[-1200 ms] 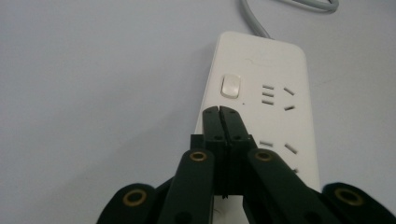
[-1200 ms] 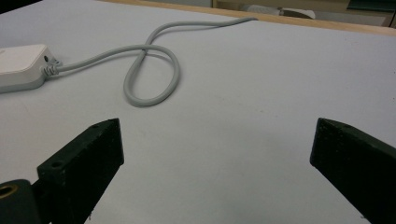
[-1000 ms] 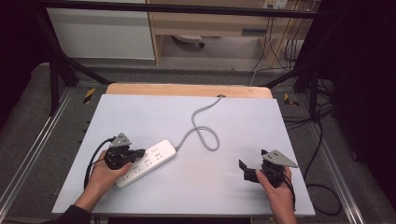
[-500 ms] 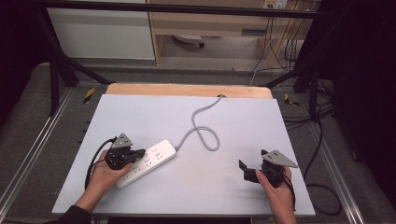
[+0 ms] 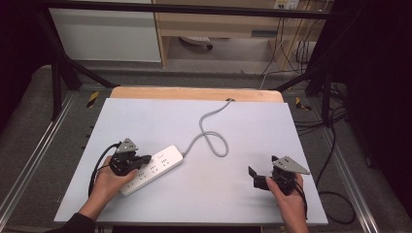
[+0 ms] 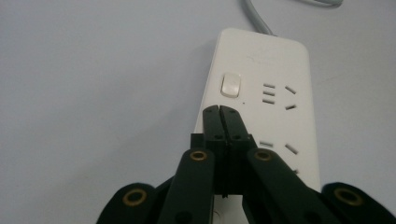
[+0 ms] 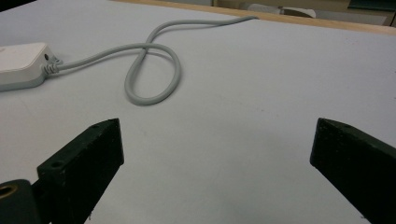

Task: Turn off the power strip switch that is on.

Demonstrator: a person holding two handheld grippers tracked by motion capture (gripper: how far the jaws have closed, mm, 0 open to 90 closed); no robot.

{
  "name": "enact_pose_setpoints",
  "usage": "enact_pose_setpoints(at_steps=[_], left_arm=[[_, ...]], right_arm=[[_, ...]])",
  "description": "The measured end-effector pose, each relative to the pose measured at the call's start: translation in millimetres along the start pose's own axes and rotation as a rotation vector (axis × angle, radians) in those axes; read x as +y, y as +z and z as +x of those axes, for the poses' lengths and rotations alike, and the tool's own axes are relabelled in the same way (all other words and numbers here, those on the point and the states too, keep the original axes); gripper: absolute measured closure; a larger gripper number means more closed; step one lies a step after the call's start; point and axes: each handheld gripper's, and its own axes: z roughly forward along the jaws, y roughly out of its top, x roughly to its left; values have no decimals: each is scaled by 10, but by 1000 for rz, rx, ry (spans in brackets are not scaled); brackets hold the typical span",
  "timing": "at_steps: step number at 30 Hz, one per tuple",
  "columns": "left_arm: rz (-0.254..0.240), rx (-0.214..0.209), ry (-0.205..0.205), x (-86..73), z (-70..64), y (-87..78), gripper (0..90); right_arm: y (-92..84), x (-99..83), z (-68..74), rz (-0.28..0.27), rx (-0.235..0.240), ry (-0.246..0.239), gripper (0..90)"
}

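A white power strip (image 5: 153, 168) lies at an angle on the grey table top (image 5: 252, 126), its grey cable (image 5: 210, 137) curling in a loop toward the far edge. My left gripper (image 5: 144, 160) rests over the strip's near half, shut with nothing between its jaws. In the left gripper view its closed tips (image 6: 219, 112) point at the strip (image 6: 275, 93) just short of the white rocker switch (image 6: 230, 84). My right gripper (image 5: 253, 175) sits near the front right of the table, open and empty. Its view shows the cable loop (image 7: 154, 70) and the strip's end (image 7: 21, 63) farther off.
The table's far edge is a wooden strip (image 5: 194, 93). Black frame legs and loose cables (image 5: 335, 145) stand on the floor to the right. A white cabinet (image 5: 104, 34) and a wooden shelf unit stand behind the table.
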Motion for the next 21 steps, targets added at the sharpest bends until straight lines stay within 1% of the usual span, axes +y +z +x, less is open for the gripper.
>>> enact_pose_setpoints(at_steps=[1, 4, 8, 12, 14, 21], left_arm=[[1, 2, 8, -1, -1, -2, 900], [3, 0, 5, -1, 2, 1, 900], [9, 13, 12, 2, -17, 8, 900], [4, 4, 5, -4, -2, 7, 900], [6, 11, 12, -1, -12, 7, 900], [8, 12, 11, 4, -13, 5, 900]], right_arm=[[-1, 0, -1, 0, 0, 0, 31], [-2, -1, -4, -1, -1, 0, 31], [1, 0, -1, 1, 0, 1, 31], [-4, 1, -2, -2, -1, 0, 31], [-4, -1, -7, -1, -2, 3, 31], [-1, 0, -4, 0, 0, 2, 31]])
